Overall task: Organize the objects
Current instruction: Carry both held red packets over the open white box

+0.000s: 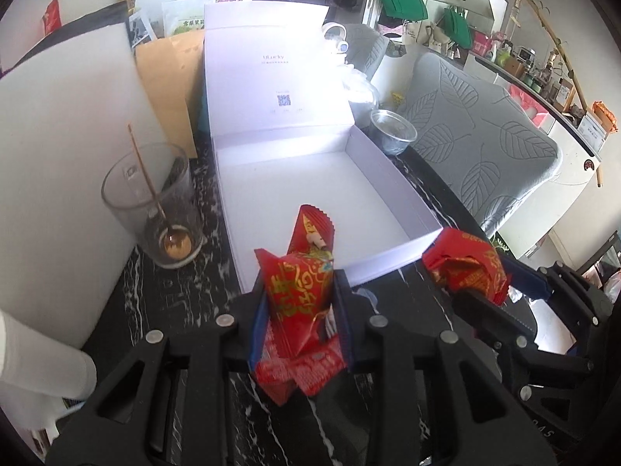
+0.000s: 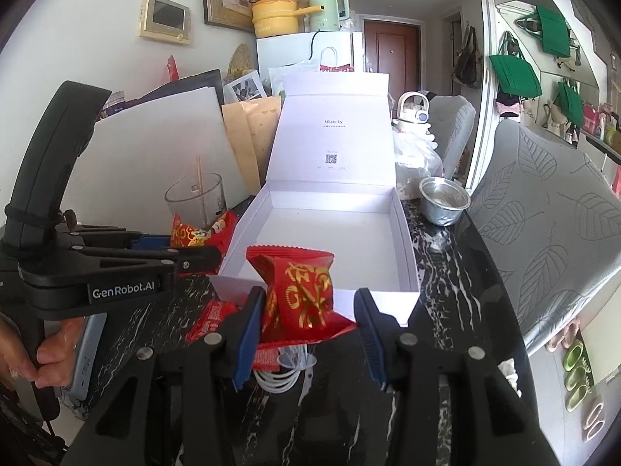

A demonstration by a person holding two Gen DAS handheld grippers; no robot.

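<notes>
Two red snack packets printed in gold are held up off the table, one in each gripper. The first packet (image 1: pixel 300 291) is clamped between the blue pads of the left gripper (image 1: pixel 299 310), whose jaws are drawn in close on it; it stands upright just short of the near wall of the white box (image 1: pixel 388 260). The second packet (image 2: pixel 306 295) sits in the right gripper (image 2: pixel 306 322): its left edge is pressed against the left pad, while a gap is seen between it and the right pad, so the grip looks loose, yet the packet is carried clear of the table. In the left wrist view this second packet (image 1: pixel 469 264) is seen off to the right, beside the box's near corner. In the right wrist view the first packet (image 2: pixel 202 233) is seen at the left, beside the box's left wall.

One box is on the table, its lid (image 2: pixel 333 132) standing open at the back and its inside bare. More red wrappers (image 2: pixel 211 318) lie on the black marbled table (image 2: pixel 446 272) below the grippers, along with one coil of white cable (image 2: pixel 279 380); the wrappers overlap and cannot be counted.

One drinking glass (image 1: pixel 155 202) with one thin stick in it stands left of the box. One metal bowl (image 2: pixel 444 200) stands to the right of it. Two grey leaf-patterned chair backs (image 2: pixel 551 213) are seen beyond the table. A hand (image 2: pixel 46 349) is seen on the left gripper's handle.
</notes>
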